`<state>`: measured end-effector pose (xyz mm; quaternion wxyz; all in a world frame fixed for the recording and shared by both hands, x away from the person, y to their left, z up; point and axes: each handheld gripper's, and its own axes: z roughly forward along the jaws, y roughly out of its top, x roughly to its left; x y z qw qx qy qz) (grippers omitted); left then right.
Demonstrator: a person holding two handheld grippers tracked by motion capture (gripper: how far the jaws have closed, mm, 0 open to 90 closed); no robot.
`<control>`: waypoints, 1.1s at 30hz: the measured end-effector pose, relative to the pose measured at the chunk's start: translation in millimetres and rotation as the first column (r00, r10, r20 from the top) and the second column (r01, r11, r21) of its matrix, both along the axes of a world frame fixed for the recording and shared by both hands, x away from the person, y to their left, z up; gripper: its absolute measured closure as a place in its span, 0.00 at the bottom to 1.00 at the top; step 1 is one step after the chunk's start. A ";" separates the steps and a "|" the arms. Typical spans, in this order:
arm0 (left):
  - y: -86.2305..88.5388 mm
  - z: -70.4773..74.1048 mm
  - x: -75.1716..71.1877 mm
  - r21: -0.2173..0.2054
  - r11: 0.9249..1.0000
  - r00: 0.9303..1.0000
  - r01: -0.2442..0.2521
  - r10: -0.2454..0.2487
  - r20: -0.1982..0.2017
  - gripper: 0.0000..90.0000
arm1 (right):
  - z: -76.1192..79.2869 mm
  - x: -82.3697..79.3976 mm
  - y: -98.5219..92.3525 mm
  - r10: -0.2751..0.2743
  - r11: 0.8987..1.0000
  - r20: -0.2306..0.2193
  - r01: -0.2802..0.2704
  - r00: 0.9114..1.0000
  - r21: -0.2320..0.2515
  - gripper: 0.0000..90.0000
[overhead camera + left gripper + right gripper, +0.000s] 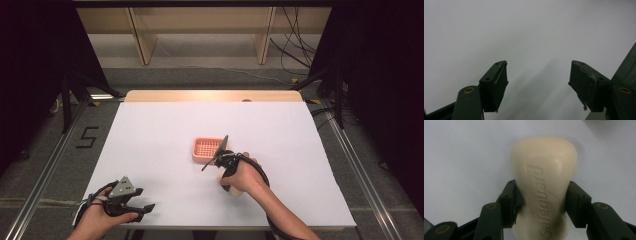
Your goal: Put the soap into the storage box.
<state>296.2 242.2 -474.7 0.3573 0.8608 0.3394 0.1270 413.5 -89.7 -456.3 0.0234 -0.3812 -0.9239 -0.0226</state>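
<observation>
1. A cream-coloured, rounded bar of soap with embossed lettering (544, 192) is being gripped between the two black jaws of the right gripper (543, 203), whose pads are being pressed against its sides.
2. The soap is being held just above the white table (165, 130), beside a pink perforated plastic soap dish (206, 149).
3. The left gripper (537, 82) is being held with its jaws apart and nothing between them, near the table's front left corner.
</observation>
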 end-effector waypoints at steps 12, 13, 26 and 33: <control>-0.3 0.0 -0.4 -0.003 1.000 1.000 -0.002 0.001 -0.006 0.34 | 3.6 -3.6 -5.6 0.005 1.000 0.012 -0.005 1.000 0.003 0.56; -0.5 -0.1 -0.3 -0.003 1.000 1.000 -0.001 0.001 -0.006 0.34 | 5.9 -3.2 -7.0 0.018 1.000 0.012 -0.018 1.000 0.006 0.56; -0.2 0.1 -0.1 0.000 1.000 1.000 0.003 -0.003 0.000 0.34 | 15.9 -5.2 -11.6 0.025 0.999 0.031 -0.026 0.999 0.021 0.56; -0.1 0.0 -0.4 -0.001 1.000 1.000 -0.001 0.001 -0.005 0.34 | 18.0 -3.5 -19.9 0.218 0.975 0.065 -0.220 0.974 0.030 0.56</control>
